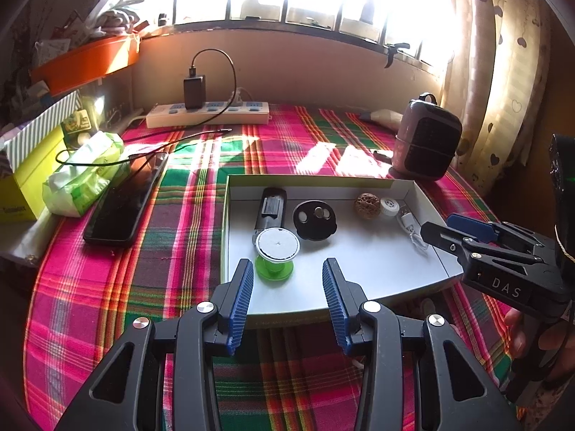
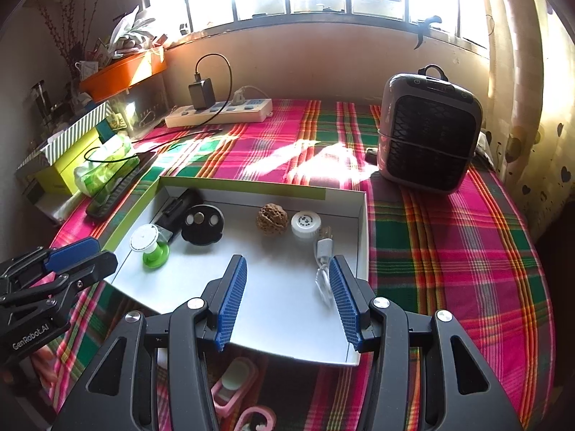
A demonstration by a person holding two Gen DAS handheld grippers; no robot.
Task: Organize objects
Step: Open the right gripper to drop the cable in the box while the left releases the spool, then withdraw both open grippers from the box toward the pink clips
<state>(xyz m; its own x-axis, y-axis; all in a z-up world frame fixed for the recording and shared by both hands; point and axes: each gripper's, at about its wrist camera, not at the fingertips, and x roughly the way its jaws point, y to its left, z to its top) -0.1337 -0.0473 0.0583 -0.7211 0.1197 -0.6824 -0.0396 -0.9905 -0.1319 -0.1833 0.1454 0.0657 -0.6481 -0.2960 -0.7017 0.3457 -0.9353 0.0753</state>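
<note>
Evidently both the left gripper [image 1: 287, 269] and the right gripper [image 2: 287, 265] hover with jaws apart and empty; approach the white USB cable [image 2: 323, 262], lower centre-right of the right wrist view, squarely inside the tray [image 2: 345, 194].

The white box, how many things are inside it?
6 in the white box: black remote, green spool, black disc at left; walnut, white cap, USB cable at right.

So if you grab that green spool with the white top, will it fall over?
Probably easy to tip: the green spool already leans in the tray, on a thin stem under a wide white top. It looks like light plastic. Knocked onto its side, its round ends would likely let it roll.
</note>
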